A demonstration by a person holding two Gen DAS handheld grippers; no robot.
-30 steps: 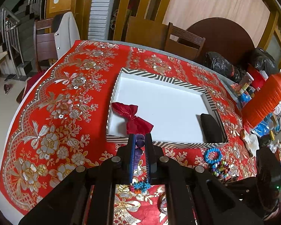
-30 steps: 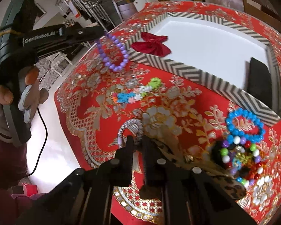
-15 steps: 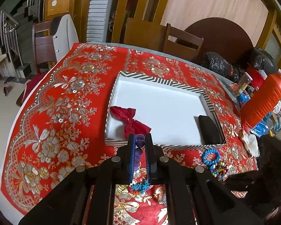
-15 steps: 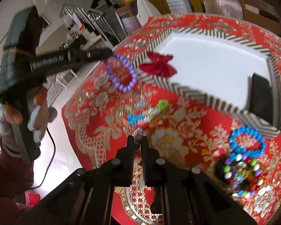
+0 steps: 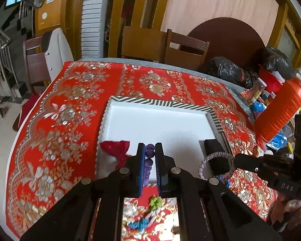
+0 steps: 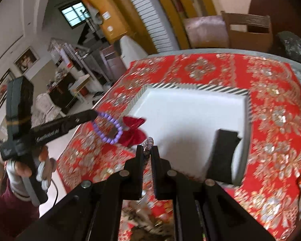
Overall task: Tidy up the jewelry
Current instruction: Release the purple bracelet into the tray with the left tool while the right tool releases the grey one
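Note:
A white tray with a striped rim lies on the red tablecloth. In it are a red bow and a black pouch. My left gripper is shut on a purple bead bracelet above the tray's near rim. My right gripper is shut on a silver braided bracelet, held above the tray's near right corner by the pouch.
A colourful bead piece in green and blue lies on the cloth below the left gripper. An orange bottle, black bags and small jars crowd the table's right edge. Chairs stand behind the table.
Both grippers have risen and moved forward toward the tray. The right gripper lifted the silver bracelet off the cloth and now holds it by the tray's near right corner.

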